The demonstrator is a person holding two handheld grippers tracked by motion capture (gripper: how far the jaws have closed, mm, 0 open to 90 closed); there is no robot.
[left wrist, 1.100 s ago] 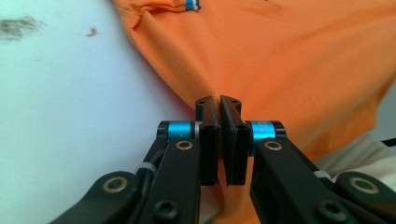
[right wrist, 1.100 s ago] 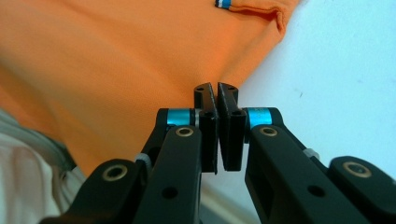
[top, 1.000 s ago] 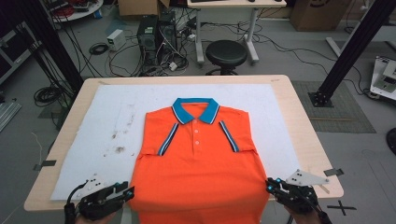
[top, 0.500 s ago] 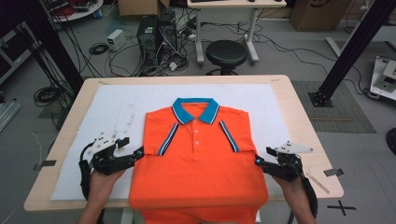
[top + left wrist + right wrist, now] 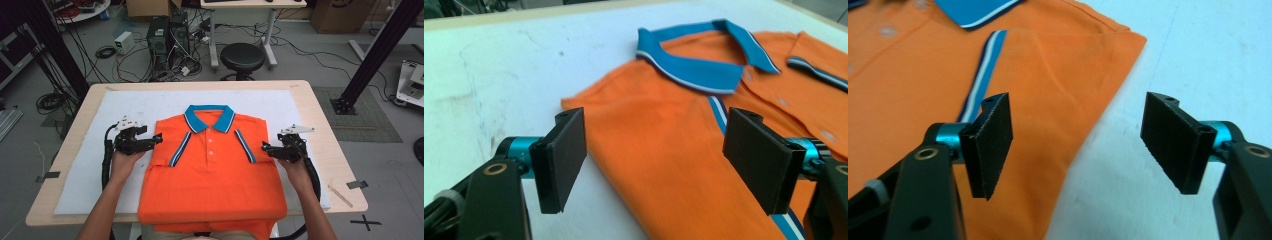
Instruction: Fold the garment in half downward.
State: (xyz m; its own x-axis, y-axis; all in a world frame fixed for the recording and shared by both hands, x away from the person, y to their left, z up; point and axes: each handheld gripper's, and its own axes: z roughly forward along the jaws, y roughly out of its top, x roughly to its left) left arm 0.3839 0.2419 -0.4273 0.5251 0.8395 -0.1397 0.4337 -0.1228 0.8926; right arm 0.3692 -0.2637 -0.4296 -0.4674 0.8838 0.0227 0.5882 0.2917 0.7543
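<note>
High view: one orange polo shirt (image 5: 212, 175) between two tools, left (image 5: 156, 140) and right (image 5: 266, 148), both gaping, holding nothing.

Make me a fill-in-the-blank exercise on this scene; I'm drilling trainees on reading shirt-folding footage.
1. The shirt is orange with a ____ collar.
2. Both the left gripper and the right gripper have their jaws ____.
3. The shirt lies with its buttons facing ____.
4. The shirt's bottom edge hangs over the ____ edge of the table.

Missing words: blue; open; up; near
</note>
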